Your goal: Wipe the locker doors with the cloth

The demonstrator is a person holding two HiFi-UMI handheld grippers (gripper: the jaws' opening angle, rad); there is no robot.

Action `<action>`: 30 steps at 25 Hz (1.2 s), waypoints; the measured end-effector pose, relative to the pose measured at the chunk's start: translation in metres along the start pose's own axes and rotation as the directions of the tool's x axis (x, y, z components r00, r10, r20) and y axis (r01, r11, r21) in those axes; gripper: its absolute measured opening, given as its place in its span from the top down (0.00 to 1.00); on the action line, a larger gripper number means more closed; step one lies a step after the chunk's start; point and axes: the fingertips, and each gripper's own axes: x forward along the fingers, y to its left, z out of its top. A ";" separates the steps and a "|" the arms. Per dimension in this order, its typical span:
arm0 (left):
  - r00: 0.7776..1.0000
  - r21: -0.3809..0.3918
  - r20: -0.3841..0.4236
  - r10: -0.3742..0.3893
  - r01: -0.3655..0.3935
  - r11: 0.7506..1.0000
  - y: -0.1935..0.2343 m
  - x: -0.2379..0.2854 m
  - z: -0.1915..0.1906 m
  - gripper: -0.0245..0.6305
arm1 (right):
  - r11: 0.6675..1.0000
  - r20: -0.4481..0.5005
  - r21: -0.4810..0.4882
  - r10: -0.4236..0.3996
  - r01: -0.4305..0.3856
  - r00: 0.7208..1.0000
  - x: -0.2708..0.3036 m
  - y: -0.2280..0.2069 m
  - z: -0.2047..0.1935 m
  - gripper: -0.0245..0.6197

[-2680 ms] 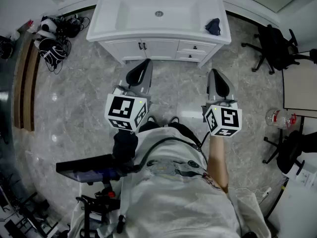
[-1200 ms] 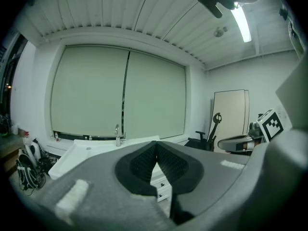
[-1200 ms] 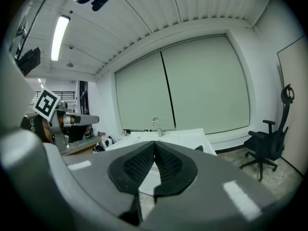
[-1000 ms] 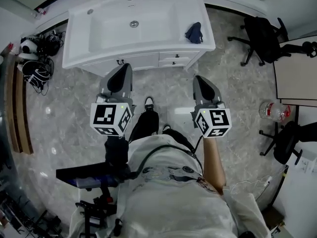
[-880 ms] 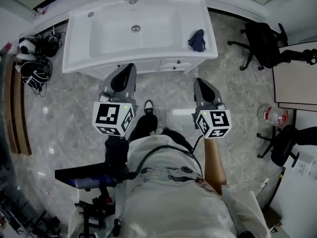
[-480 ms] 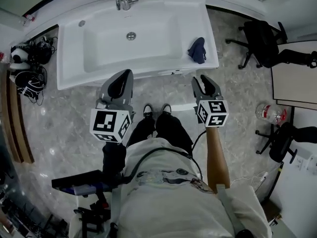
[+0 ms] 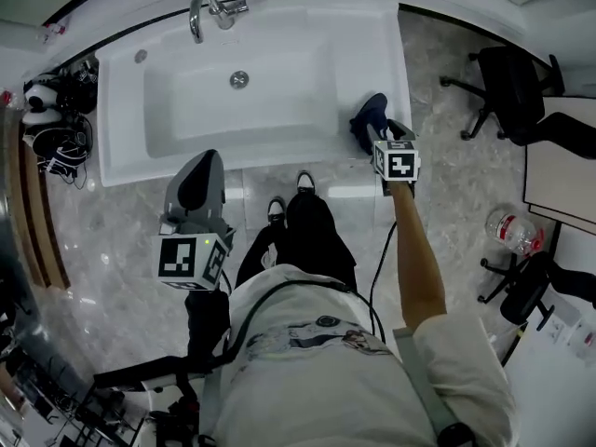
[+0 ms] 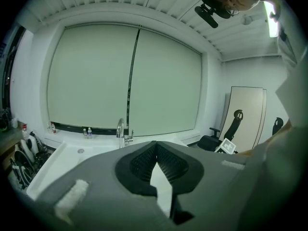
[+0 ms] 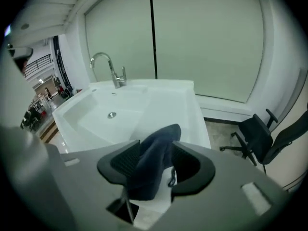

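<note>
Barely begun: the right gripper (image 9: pixel 156 146), jaws just opened wide, straddles the cloth (image 9: pixel 149 172) on the counter (image 7: pixel 399 63), ungripped; the left gripper (image 8: pixel 156 144) is closed and empty; all wiping remains.

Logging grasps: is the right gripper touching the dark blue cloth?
Cannot tell. Right gripper view: the dark blue cloth stands between the jaws of the right gripper, which have just been opening; contact with either pad unclear.
</note>
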 end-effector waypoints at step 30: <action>0.998 0.015 0.038 -0.046 0.045 0.999 0.078 -0.114 -0.029 0.96 | 0.987 0.434 -0.028 0.155 -0.159 0.887 -0.147 0.239 0.091 0.83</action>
